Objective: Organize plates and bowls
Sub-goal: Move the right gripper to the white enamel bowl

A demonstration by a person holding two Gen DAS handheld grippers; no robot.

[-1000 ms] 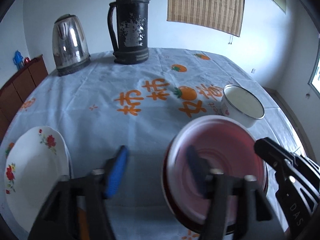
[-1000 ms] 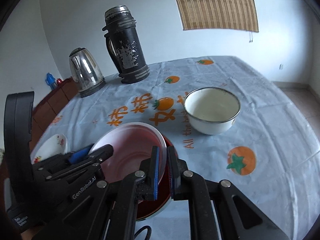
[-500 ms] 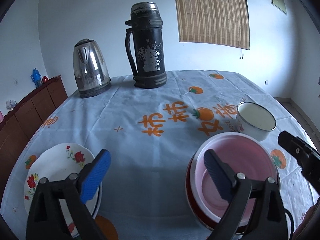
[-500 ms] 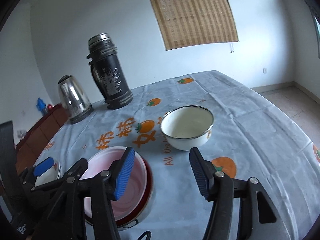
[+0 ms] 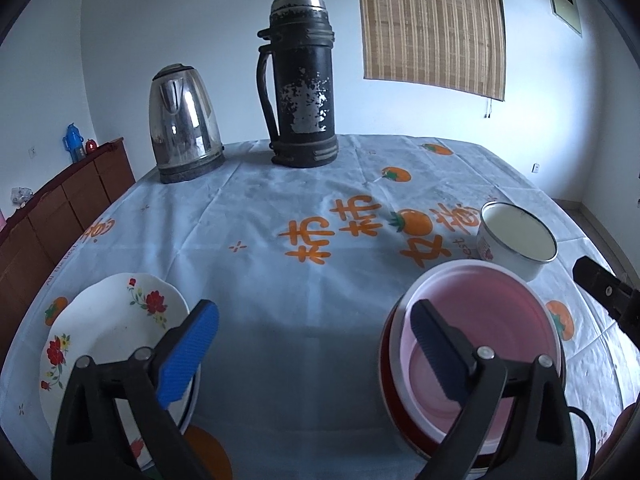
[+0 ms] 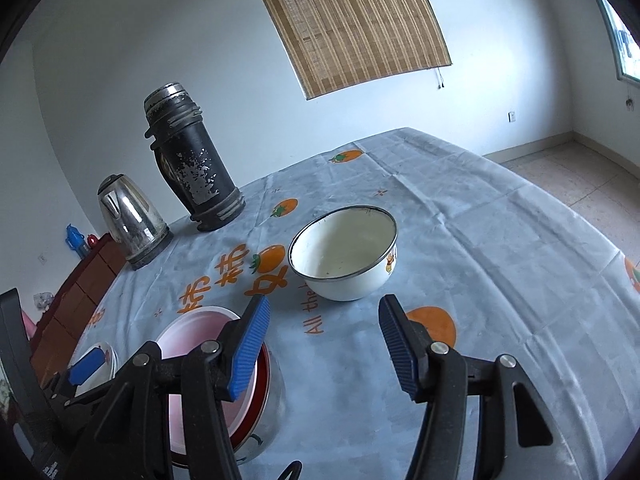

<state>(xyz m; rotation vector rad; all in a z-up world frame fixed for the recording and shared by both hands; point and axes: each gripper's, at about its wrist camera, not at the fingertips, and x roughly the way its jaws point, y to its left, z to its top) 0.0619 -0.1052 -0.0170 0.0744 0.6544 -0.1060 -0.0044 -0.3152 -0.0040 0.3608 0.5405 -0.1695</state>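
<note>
Plainly both the left gripper point(image 5: 312, 354) and right gripper point(image 6: 320, 344) hang wide apart, holding nothing

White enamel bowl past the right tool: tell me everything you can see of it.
The white enamel bowl stands upright and empty on the tablecloth, its thin rim dark, glossy cream inside, with a small printed picture on its outer wall. It sits apart from the pink bowl. The open right tool is short of it; nothing touches it.
</note>
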